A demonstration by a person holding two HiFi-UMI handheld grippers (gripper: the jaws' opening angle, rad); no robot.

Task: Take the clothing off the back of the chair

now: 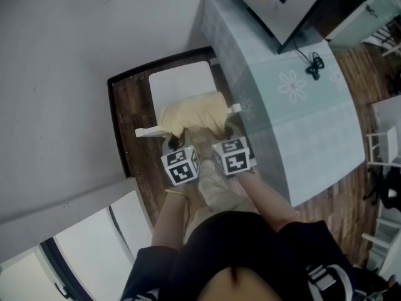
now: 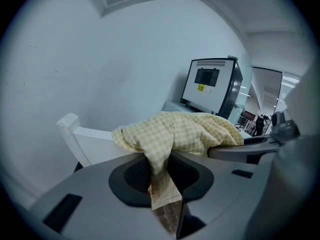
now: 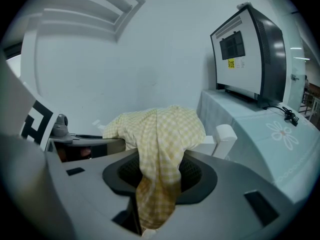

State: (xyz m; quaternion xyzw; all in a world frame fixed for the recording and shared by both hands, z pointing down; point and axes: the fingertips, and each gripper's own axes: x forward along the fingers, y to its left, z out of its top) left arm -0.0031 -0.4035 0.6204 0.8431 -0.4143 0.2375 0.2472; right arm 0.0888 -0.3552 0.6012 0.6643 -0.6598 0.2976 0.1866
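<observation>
**Left gripper and right gripper gripping the clothing; lift not yet done**

Between the left gripper's jaws I am pinching a narrow fold of the yellow checked clothing. The pads are pressing on it from both sides, nearly closed. The right gripper is doing the same with a thicker hanging fold, so its jaws are standing somewhat wider, with the cloth filling the gap between them. Both grippers are sitting close together, side by side, at the near side of the chair, each pointing down toward its back.

Beyond the jaws, the bulk of the clothing is lying bunched over the white top rail, between the two corner posts, and nothing is showing it lifted clear. I am judging the grasp as made and the removal as the part left. That means raising both folds up and toward me until the cloth is coming free of the rail, without snagging on a post. Further out, the table with its pale cover is standing just beside the chair and carrying a boxy appliance.
</observation>
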